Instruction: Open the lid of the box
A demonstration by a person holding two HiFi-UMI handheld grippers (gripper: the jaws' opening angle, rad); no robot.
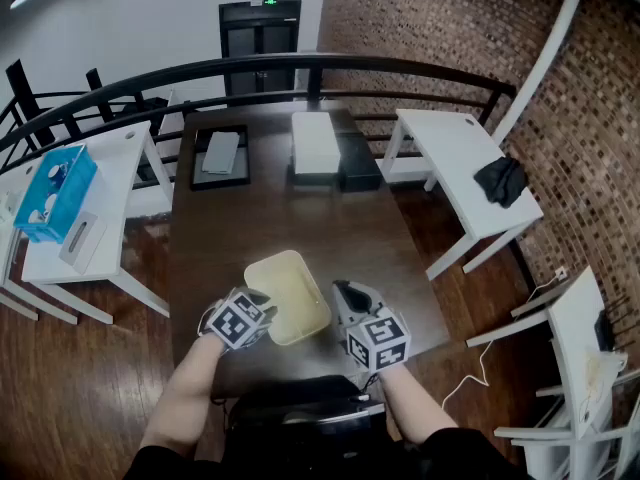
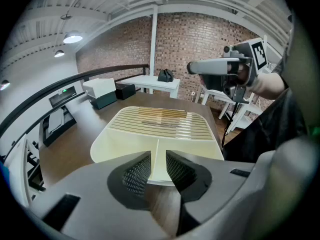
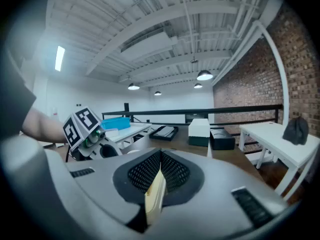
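Note:
A cream box (image 1: 288, 296) with a ribbed lid (image 2: 160, 121) sits on the dark wooden table (image 1: 260, 218), near its front edge. My left gripper (image 1: 262, 302) is at the box's near left corner. In the left gripper view its jaws (image 2: 158, 164) stand narrowly apart astride that corner, and I see no pad pressing on it. My right gripper (image 1: 340, 290) is at the box's right side, raised above the lid's far right (image 2: 192, 67). It is shut (image 3: 157, 176) on a thin cream strip (image 3: 156, 196), which looks like the lid's edge.
A white box (image 1: 315, 143), a black box (image 1: 358, 163) and a black tray (image 1: 220, 156) stand at the table's far end. White side tables flank it, the left one (image 1: 110, 173) with a blue box (image 1: 55, 193), the right one (image 1: 455, 153) with a black cloth (image 1: 500, 180). A dark railing (image 1: 300, 65) curves behind.

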